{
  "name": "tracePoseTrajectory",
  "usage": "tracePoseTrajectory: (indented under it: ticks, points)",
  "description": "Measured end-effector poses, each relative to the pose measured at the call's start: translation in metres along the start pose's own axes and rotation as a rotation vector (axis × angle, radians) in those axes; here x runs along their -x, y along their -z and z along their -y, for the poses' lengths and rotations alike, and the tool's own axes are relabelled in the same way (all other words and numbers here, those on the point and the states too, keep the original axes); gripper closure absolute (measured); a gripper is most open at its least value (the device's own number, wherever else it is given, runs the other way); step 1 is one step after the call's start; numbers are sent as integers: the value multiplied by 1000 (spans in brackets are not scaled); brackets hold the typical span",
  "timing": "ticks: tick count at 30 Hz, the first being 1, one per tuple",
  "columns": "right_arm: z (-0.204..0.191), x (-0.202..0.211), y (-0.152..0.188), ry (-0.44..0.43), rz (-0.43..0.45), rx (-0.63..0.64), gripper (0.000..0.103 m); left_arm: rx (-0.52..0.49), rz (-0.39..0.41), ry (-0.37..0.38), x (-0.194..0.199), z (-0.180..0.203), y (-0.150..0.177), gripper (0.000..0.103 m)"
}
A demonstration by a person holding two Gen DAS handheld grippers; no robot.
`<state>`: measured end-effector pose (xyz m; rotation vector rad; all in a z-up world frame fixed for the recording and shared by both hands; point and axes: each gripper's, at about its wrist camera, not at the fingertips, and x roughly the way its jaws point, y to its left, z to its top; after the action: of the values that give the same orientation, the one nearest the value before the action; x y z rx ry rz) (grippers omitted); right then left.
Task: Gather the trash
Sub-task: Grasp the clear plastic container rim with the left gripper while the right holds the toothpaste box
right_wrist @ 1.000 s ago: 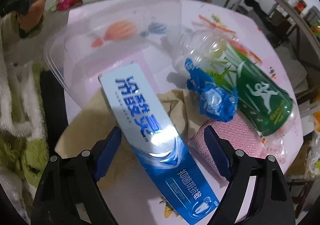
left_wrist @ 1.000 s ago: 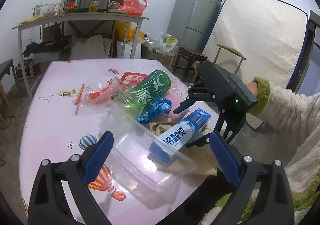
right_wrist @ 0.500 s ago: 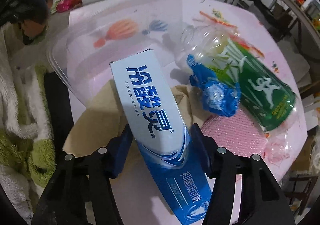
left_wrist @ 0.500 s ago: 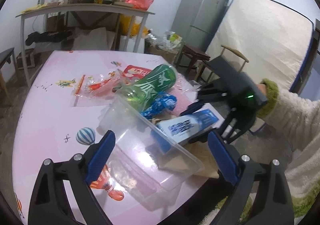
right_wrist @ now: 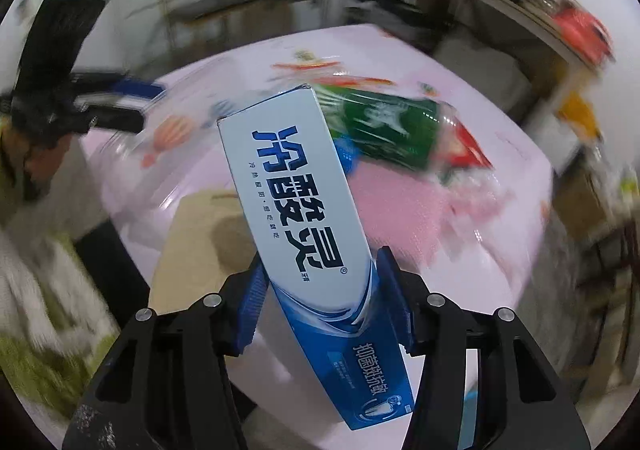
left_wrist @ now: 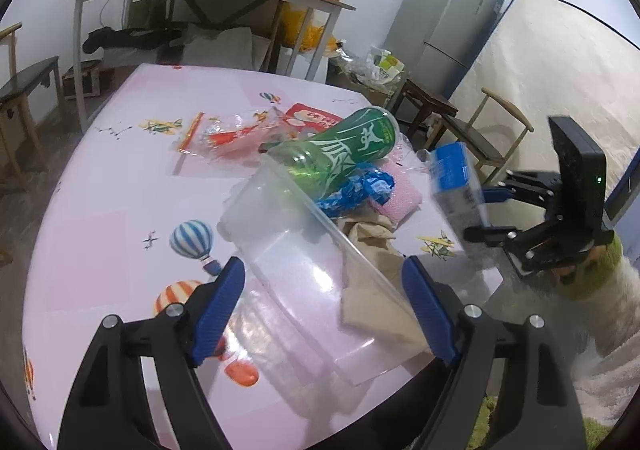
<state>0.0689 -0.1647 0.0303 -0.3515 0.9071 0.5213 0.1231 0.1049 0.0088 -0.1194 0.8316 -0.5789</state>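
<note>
We worked at a pink counter (left_wrist: 100, 186) printed with balloons, a grey fridge (left_wrist: 448, 22) and a mattress (left_wrist: 560, 98) behind it. Our right hand-held gripper (right_wrist: 320, 306) clenched the glossy blue-and-white toothpaste box (right_wrist: 304, 210) across its width, lifted clear of the counter. Our left hand-held gripper (left_wrist: 324, 306) had just been narrowing, unclenched, straddling the clear plastic tub (left_wrist: 304, 258) without pressing it. Beyond lay a green bottle (left_wrist: 340, 154), crumpled blue wrapper (left_wrist: 356, 190) and brown paper (left_wrist: 372, 250).
</note>
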Motion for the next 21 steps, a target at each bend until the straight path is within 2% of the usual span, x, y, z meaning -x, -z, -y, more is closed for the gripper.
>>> tracePoseTrajectory:
  ticks: [4,8,13,21]
  points:
    - [12,8,15,-14,30,-183,53,21,2,-31,10,-9,5,25]
    - [17,10,25,-36,63,-314,53,43,-7,-117,17,-21,15,29]
    - [20,8,32,-61,89,-394,53,130,-33,-140,9,-41,26,29]
    - [26,2,41,-81,98,-512,54,106,-4,-162,17,-33,25,29]
